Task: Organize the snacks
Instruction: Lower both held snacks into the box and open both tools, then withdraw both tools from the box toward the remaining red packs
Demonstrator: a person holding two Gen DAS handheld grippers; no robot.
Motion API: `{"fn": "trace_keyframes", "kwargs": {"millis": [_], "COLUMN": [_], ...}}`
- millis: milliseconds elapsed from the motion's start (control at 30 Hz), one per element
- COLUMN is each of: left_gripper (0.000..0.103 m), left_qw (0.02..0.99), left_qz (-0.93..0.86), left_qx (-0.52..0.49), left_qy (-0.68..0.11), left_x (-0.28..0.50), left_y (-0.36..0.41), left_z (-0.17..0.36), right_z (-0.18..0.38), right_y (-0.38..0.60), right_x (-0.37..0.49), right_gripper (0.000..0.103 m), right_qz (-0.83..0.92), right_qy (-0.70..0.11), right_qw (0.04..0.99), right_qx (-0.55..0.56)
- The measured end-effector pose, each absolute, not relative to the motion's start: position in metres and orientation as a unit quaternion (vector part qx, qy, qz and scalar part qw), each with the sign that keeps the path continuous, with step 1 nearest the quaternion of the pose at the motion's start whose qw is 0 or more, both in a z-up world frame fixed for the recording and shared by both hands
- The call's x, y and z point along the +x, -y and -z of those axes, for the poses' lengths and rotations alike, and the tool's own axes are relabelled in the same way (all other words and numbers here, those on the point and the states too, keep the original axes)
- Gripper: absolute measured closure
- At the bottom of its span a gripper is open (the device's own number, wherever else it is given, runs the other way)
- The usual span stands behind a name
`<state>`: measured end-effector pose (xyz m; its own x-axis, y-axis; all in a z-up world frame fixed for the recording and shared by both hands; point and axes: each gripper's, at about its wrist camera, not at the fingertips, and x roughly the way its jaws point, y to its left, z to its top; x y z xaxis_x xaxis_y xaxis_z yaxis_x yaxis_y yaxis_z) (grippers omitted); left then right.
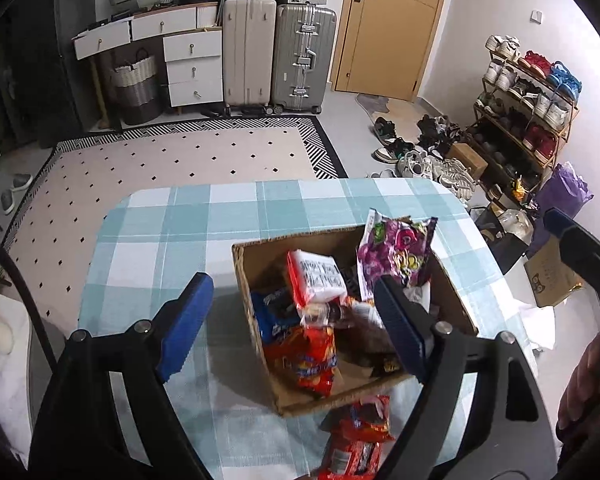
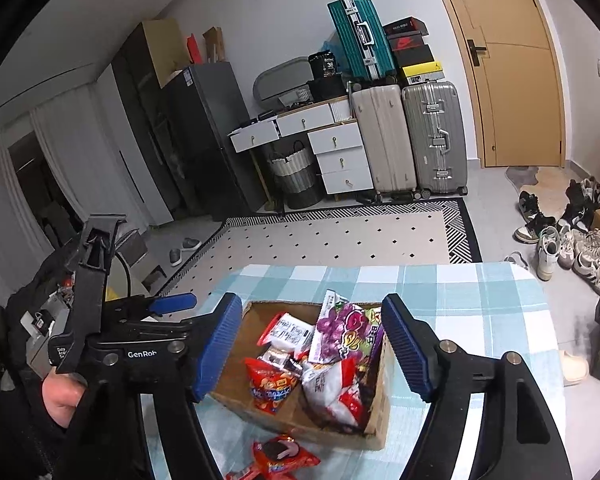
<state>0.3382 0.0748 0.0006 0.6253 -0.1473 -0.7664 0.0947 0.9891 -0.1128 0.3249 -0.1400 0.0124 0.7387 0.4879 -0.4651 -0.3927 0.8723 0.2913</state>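
An open cardboard box (image 1: 256,296) (image 2: 236,344) stands on the table with the blue-and-white checked cloth (image 1: 172,224) (image 2: 460,304). Inside it lie several snack packs: a purple grape-candy bag (image 1: 392,252) (image 2: 344,332), a red-and-white pack (image 1: 320,276) (image 2: 288,328), a blue cookie pack (image 1: 272,312) and an orange-red chip bag (image 1: 316,356) (image 2: 270,388). A red cookie pack (image 1: 356,440) (image 2: 284,454) lies on the cloth just in front of the box. My left gripper (image 1: 292,324) hovers open over the box's near left corner. My right gripper (image 2: 312,348) hangs open above the box. Neither holds anything.
Beyond the table lie a dotted rug (image 1: 180,152), suitcases (image 1: 276,56), a white drawer unit (image 1: 192,64) and a wooden door (image 1: 392,24). A shoe rack (image 1: 528,108) with several loose shoes stands to the right. A person's hand (image 2: 60,396) grips the left tool.
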Motion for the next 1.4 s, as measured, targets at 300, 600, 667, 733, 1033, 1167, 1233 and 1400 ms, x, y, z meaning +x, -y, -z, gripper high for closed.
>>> {"fn": "trace_keyframes", "kwargs": {"millis": [300,600,667,733,1033,1167,1233,1400], "left_gripper": [0.020,0.018,0.017,0.017,0.016,0.016,0.016,0.015], "left_qw": [0.915,0.915,0.914,0.914,0.908,0.904,0.900,0.891], "left_qz": [0.050,0.052,0.053,0.052,0.060,0.064,0.069,0.071], "left_qx": [-0.020,-0.005,-0.006,-0.004,-0.024,-0.029,-0.040,-0.046], "left_qy": [-0.400,-0.401,-0.402,-0.403,-0.413,-0.421,-0.428,-0.447], "left_x": [0.282,0.236,0.229,0.220,0.197,0.190,0.187,0.183], "left_y": [-0.077,-0.072,-0.072,-0.071,-0.069,-0.067,-0.069,-0.067], "left_z": [-0.013,-0.011,-0.008,-0.004,0.022,0.040,0.050,0.079], "right_z": [-0.021,-0.007,-0.001,0.006,0.050,0.076,0.085,0.110], "right_y": [0.135,0.138,0.142,0.145,0.159,0.165,0.167,0.173], "right_x": [0.285,0.244,0.238,0.233,0.203,0.194,0.192,0.191], "right_gripper": [0.015,0.006,0.006,0.006,0.005,0.005,0.005,0.005], "right_qz": [-0.245,-0.238,-0.232,-0.229,-0.215,-0.209,-0.206,-0.196], "right_qy": [-0.251,-0.243,-0.245,-0.248,-0.254,-0.268,-0.275,-0.297], "right_qw": [0.933,0.936,0.937,0.936,0.935,0.930,0.928,0.921], "right_qx": [0.078,0.088,0.093,0.096,0.121,0.138,0.146,0.159]}}
